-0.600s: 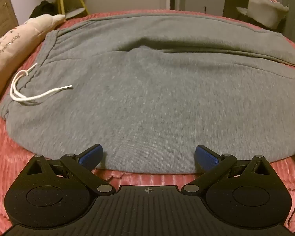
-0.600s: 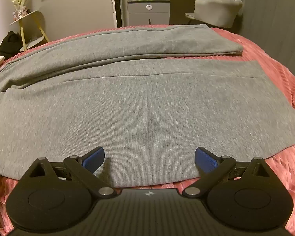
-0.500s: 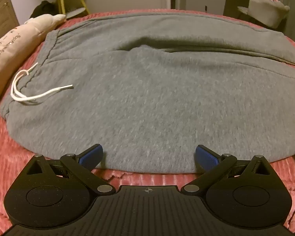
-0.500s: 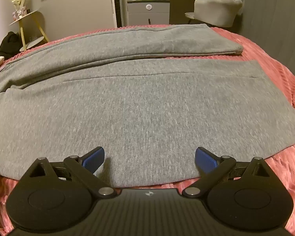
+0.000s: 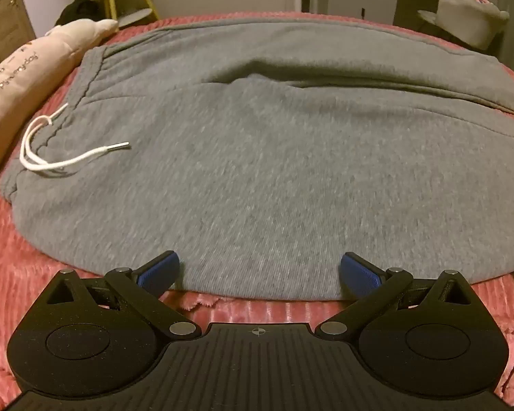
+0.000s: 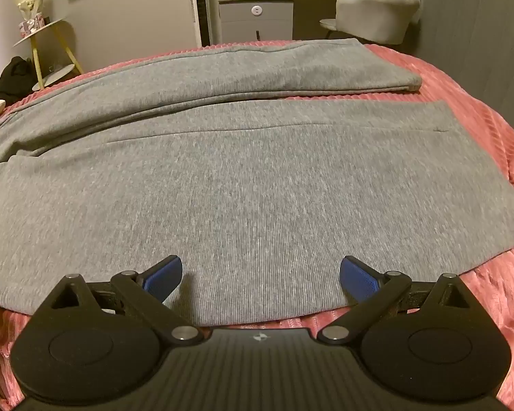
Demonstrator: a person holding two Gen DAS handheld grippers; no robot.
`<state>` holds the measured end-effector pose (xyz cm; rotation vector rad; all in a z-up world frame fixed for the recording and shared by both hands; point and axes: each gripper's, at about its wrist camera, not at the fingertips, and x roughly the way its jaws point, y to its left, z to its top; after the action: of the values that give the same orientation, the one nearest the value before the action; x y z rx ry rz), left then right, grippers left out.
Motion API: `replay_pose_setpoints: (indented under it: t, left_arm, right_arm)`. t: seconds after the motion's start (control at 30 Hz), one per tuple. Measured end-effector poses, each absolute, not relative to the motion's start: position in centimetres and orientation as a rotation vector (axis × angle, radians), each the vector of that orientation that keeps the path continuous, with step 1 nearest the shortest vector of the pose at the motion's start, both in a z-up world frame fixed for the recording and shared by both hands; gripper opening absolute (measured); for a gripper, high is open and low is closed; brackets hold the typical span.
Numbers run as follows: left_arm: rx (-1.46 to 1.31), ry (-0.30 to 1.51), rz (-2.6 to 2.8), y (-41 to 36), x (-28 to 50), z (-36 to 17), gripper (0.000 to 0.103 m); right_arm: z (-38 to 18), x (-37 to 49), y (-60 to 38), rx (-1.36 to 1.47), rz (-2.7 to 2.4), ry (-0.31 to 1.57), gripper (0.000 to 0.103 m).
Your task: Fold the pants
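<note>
Currently pre-grasp: gray pants [image 5: 274, 171] lie flat on the pink bedspread [image 5: 3, 260], my left gripper [image 5: 259, 270] and right gripper [image 6: 261, 272] both spread wide at the near edge, holding nothing; next I pinch that edge.

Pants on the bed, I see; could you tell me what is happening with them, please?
A person is about to fold the grey pants, spread flat on the pink bedspread. The left hand-held gripper and right hand-held gripper are both open at the near edge of the pants, gripping nothing yet. No fold has been made.
</note>
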<state>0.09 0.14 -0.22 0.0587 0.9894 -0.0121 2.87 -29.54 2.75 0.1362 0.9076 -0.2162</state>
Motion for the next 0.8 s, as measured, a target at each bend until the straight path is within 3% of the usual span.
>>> replay_pose_setpoints:
  t: [0.8]
  left_arm:
    - [0.05,1.001,-0.009,0.36,0.11,-0.4,0.103]
  right_arm:
    - [2.51,2.91,-29.67,0.145,-0.218,0.914,0.099]
